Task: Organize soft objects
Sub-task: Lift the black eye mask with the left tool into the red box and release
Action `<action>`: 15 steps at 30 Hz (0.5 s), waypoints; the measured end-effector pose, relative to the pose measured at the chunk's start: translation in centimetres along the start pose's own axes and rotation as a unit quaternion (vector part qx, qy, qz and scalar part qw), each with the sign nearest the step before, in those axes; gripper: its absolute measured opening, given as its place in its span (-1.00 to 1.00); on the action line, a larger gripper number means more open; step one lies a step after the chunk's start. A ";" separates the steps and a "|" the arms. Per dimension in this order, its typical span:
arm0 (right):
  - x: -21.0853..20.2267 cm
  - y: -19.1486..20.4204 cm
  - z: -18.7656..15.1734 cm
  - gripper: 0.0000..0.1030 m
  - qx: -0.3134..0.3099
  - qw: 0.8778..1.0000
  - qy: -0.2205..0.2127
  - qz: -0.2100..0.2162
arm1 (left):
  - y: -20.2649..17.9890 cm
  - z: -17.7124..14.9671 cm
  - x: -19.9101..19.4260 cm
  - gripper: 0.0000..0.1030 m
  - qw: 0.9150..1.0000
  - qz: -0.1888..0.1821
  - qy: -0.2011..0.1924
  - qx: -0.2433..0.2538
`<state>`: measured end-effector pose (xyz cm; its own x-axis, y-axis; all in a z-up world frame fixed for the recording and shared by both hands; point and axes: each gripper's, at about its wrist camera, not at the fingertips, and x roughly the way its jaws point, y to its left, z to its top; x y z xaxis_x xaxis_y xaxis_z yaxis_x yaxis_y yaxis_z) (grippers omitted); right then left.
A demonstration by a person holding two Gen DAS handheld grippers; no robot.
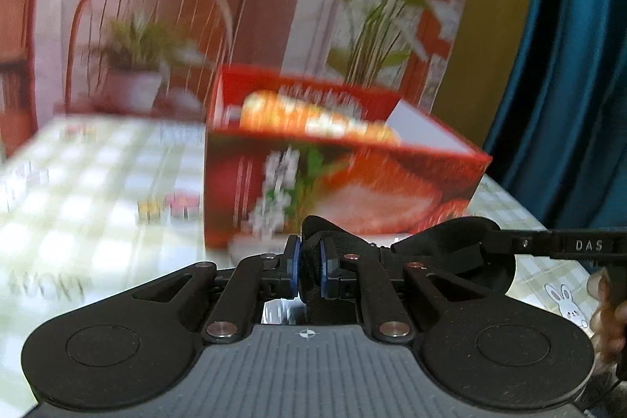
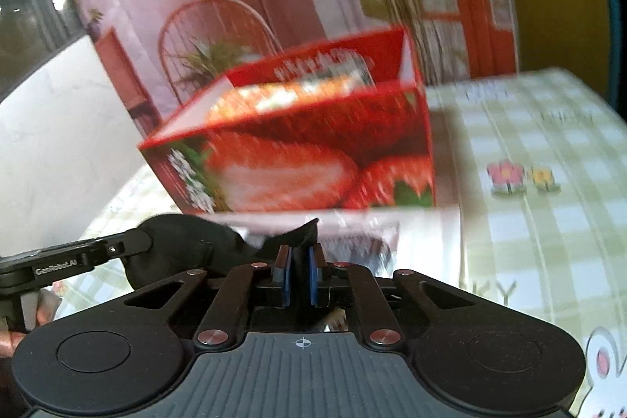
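Note:
A black soft fabric piece (image 1: pixel 450 253), like an eye mask with a strap, is stretched between both grippers. My left gripper (image 1: pixel 309 269) is shut on one end of it. My right gripper (image 2: pixel 299 277) is shut on the other end (image 2: pixel 184 245). Each view shows the other gripper's arm at its edge. A red open-topped box with strawberry pictures (image 1: pixel 333 179) stands on the table just beyond the fabric; it also shows in the right wrist view (image 2: pixel 305 151). Something orange and white lies inside it, blurred.
The table wears a green-and-white checked cloth (image 2: pixel 540 128) with flower and rabbit prints. A printed backdrop with a chair and plants (image 1: pixel 156 26) stands behind the box. A blue curtain (image 1: pixel 568 65) hangs at the right.

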<state>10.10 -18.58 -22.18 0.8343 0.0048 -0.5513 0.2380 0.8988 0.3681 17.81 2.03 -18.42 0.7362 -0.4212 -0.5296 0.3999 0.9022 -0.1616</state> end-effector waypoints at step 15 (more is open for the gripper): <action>-2.0 3.0 8.6 -0.85 -0.081 0.990 -0.114 0.004 | -1.4 9.9 -1.5 -0.86 0.992 0.000 -0.108 0.062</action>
<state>13.38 -19.65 -13.56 0.9308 -0.0713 -0.3586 0.1646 0.9575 0.2369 21.57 0.48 -9.20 0.8312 -0.4429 -0.3361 0.4539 0.8897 -0.0499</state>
